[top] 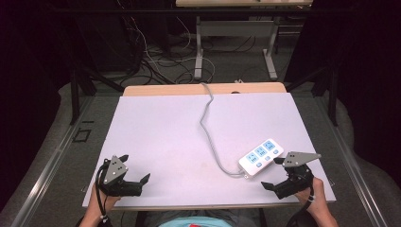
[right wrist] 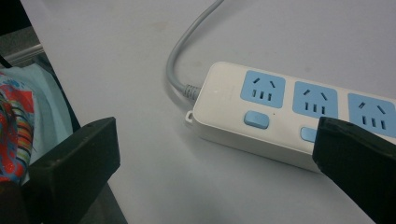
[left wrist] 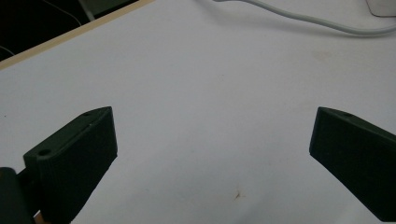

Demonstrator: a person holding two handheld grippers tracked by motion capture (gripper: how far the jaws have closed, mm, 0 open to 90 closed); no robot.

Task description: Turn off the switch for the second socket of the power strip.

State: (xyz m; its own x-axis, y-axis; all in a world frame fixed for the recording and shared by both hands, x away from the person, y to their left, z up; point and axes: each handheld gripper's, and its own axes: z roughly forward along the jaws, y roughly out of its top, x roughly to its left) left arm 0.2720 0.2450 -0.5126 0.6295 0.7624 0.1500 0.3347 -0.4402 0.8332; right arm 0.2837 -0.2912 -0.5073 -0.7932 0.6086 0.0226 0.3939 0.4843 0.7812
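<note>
In the right gripper view the power strip [right wrist: 280, 121] runs off the right edge, its third socket partly behind the right jaw. The grey cord [top: 208, 127] drops behind the counter's [top: 156, 132] far edge. The socket markings are too small to read from above.

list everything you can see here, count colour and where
power strip: 1, white with three blue sockets and blue switches, near right of the table
cord: 1, grey, from the strip's near end across the table to the far edge
table: 1, white top with wooden far rim, centre
second table: 1, grey legs, behind on the floor
floor cables: several, black and white, beyond the table
left claw: 1, black, open, near left edge
right claw: 1, black, open, beside the strip
</note>
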